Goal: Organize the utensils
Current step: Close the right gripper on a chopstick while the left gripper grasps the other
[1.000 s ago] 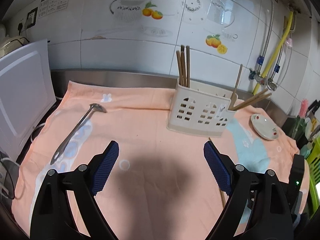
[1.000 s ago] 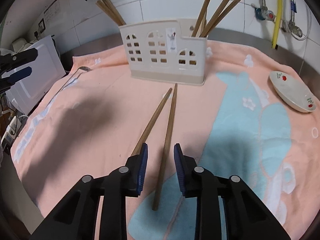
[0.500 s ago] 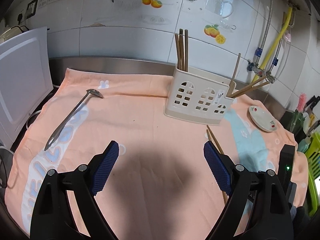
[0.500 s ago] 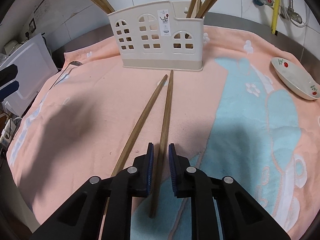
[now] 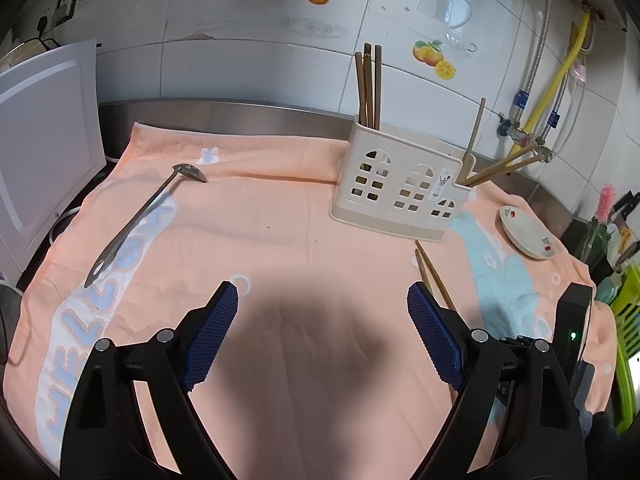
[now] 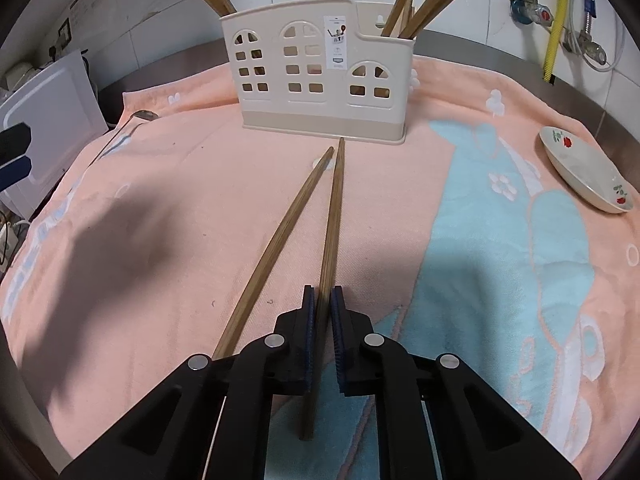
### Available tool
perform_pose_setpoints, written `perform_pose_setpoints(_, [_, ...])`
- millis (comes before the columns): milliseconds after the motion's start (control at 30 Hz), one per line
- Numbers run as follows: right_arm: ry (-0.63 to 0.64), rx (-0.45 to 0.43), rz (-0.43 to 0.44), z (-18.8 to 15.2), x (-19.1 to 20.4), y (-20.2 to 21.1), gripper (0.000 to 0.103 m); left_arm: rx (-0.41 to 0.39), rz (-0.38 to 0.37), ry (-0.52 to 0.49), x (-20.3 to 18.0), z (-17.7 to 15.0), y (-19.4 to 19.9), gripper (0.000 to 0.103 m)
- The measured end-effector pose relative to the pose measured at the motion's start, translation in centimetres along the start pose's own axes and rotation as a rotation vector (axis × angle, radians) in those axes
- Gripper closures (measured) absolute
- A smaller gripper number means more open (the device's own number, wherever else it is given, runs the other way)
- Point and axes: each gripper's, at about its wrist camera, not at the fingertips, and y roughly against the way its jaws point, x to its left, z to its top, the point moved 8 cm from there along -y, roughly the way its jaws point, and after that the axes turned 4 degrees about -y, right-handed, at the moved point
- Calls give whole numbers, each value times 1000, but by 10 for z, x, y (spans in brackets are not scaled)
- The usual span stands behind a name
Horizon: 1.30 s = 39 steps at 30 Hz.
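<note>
Two wooden chopsticks lie on the peach towel (image 6: 160, 208), tips toward the cream utensil holder (image 6: 320, 80). My right gripper (image 6: 323, 296) is shut on the right chopstick (image 6: 334, 208) near its thick end. The left chopstick (image 6: 280, 240) lies loose beside the fingers. Several chopsticks stand in the holder. In the left wrist view my left gripper (image 5: 323, 312) hovers wide open over the towel with nothing between its fingers. A metal slotted spoon (image 5: 140, 216) lies far left. The holder (image 5: 400, 188) stands ahead on the right, and the two chopsticks (image 5: 434, 276) show past the right finger.
A small white dish (image 6: 584, 176) with red flowers sits on the towel at the right. A white board (image 5: 40, 128) leans at the left edge. A tiled wall with pipes (image 5: 556, 80) is behind the counter, and a green basket (image 5: 628, 340) is at far right.
My right gripper's jaws closed from a narrow gap onto the right chopstick. The holder now looks closer in the right wrist view. The left gripper stayed wide open.
</note>
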Motion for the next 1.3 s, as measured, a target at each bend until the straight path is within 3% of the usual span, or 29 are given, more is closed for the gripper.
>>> perform_pose_setpoints(400, [-14,-58,8,6,-5,25,96,31,-20,-31,-14,-16,-3,17])
perform_pose_setpoints(833, [10,-189,29,24,-13,86,97,99,-122,-107,-64,-47,-18,19])
perform_pose_setpoints(1033, [17,-224,29,28,-20,105,97,155,-182,-144,-95,-68,-34,33])
perform_pose_setpoints(1300, [6,-245,28,29,-32,116,97,224,-231,-162,-127,-89,-58,72])
